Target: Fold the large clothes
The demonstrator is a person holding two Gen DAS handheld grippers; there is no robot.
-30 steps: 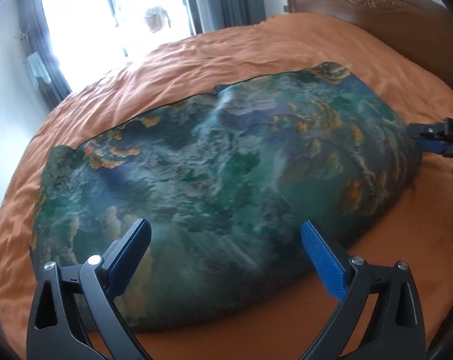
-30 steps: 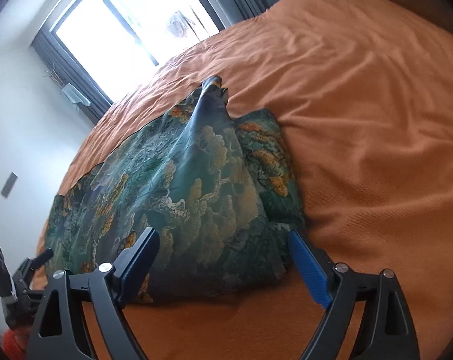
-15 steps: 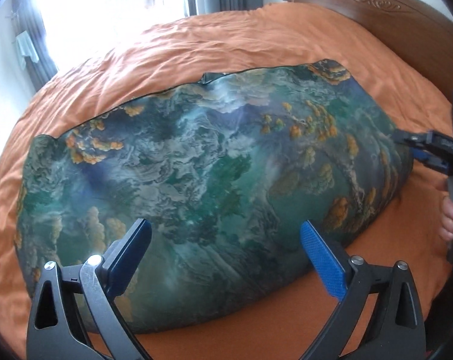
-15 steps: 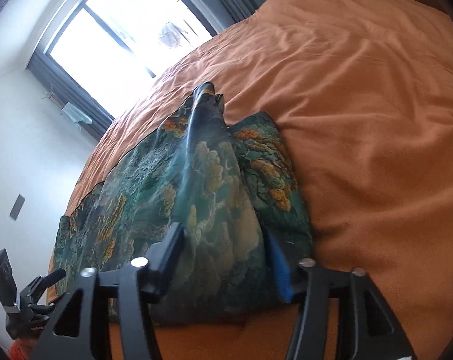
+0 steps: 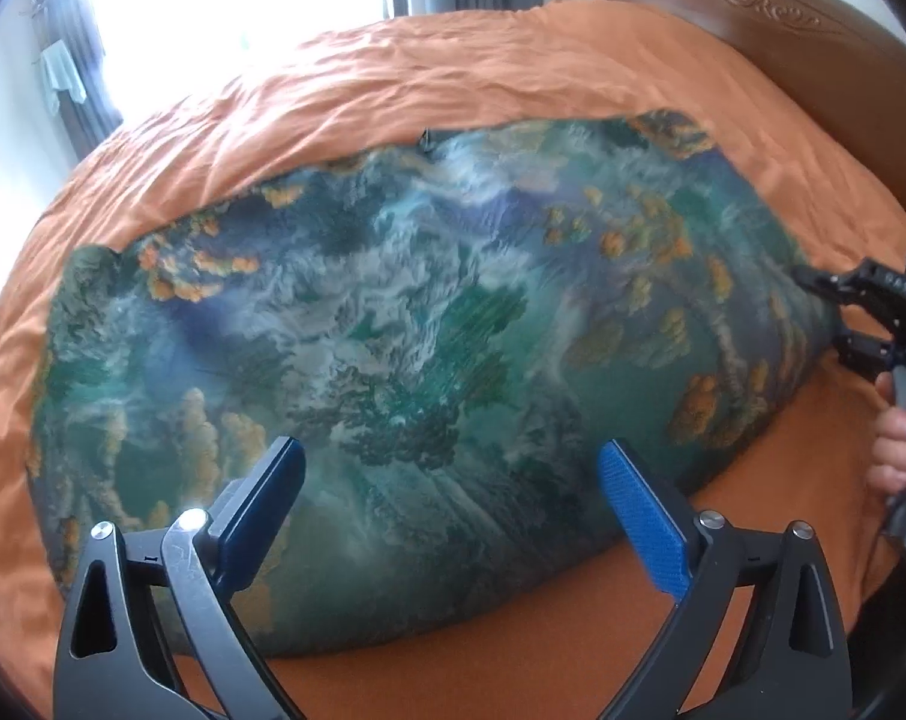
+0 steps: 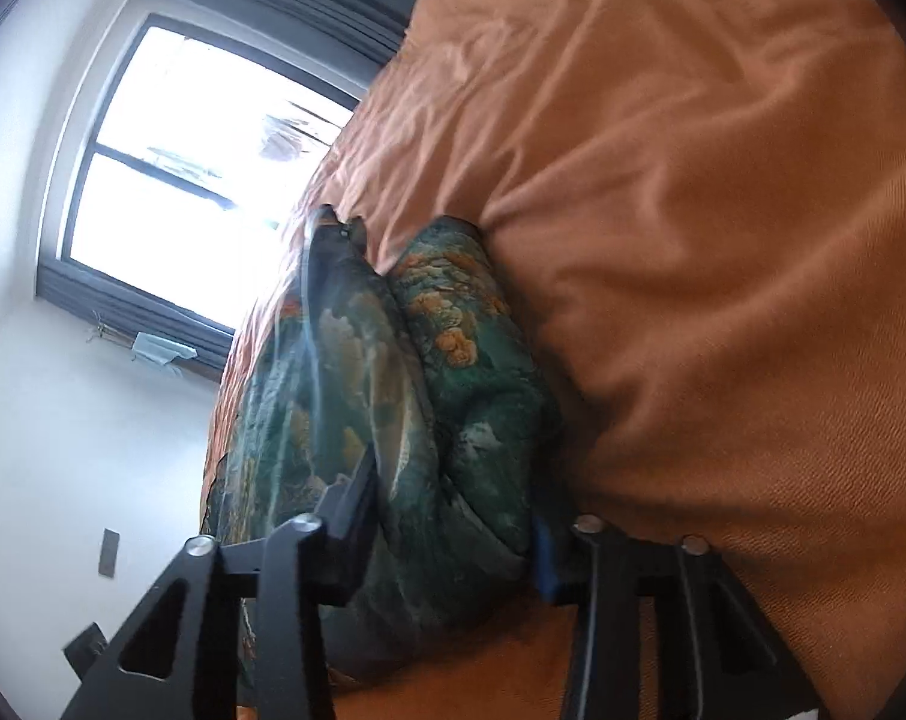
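A large garment (image 5: pixel 423 312) printed with green and blue landscape and orange patches lies spread flat on the orange bedspread (image 5: pixel 453 78). My left gripper (image 5: pixel 450 456) hovers open over its near edge, touching nothing. At the garment's right end is my right gripper (image 5: pixel 825 312), held by a person's hand (image 5: pixel 897 450). In the right wrist view the right gripper (image 6: pixel 453 498) is closing, and a bunched fold of the garment (image 6: pixel 471 396) sits squeezed between its pads.
A carved wooden headboard (image 5: pixel 753 6) runs along the bed's far right. A bright window (image 6: pixel 183 150) with dark curtains stands beyond the bed's left end. Bare orange bedspread (image 6: pixel 723 240) lies to the right of the garment's end.
The right gripper's jaws came together from wide apart onto the garment's end, and the gripper rolled and sank toward the bed. The left gripper stayed open, shifting slightly.
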